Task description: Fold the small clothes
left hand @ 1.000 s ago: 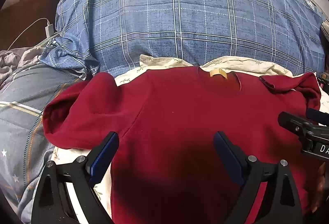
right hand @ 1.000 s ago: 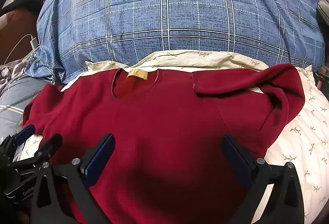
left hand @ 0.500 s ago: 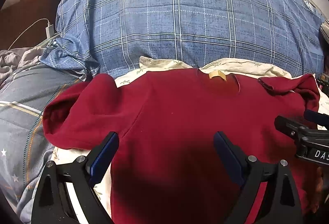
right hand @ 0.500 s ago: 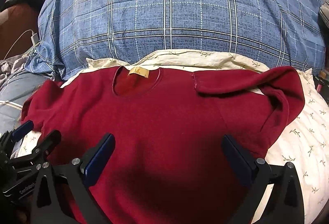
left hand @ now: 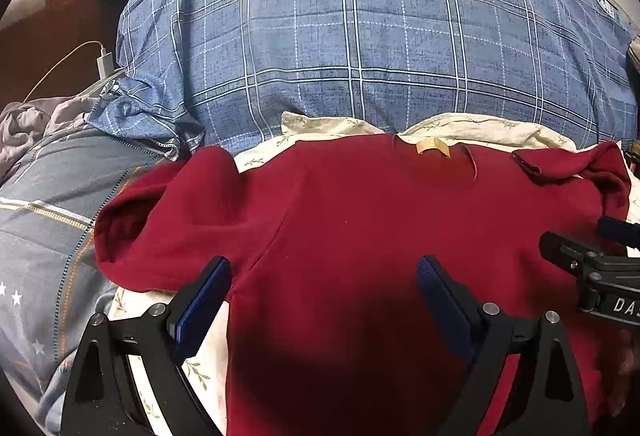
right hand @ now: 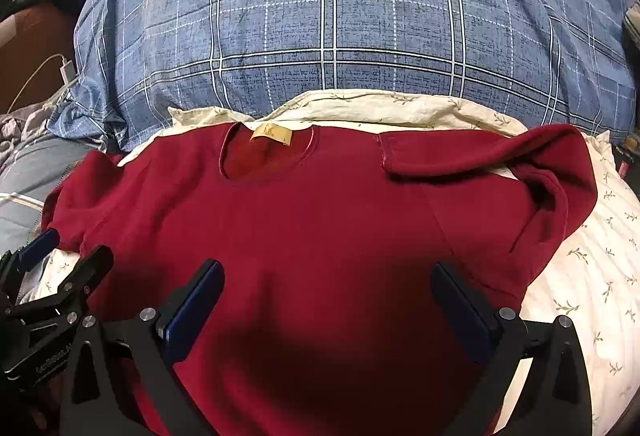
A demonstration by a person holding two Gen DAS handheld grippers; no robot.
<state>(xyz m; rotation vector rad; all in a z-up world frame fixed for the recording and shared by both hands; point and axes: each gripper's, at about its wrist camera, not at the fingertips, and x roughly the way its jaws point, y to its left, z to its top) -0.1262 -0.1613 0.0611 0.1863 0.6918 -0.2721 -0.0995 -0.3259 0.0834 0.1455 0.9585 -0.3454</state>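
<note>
A dark red long-sleeved shirt lies spread flat on a cream leaf-print sheet, its neck and tan label at the far side. Its left sleeve lies bunched out to the left. Its right sleeve is folded in across the shoulder. My left gripper is open and empty above the shirt's left half. My right gripper is open and empty above the shirt's middle. Each gripper shows at the edge of the other's view.
A large blue plaid duvet with a round crest is heaped just behind the shirt. A grey striped cover with stars lies at the left. A white charger and cable lie at the far left. The cream sheet extends right.
Both grippers have shifted slightly, the shirt sitting a little lower in both views. The right gripper has edged left in the left wrist view. The shirt has not moved.
</note>
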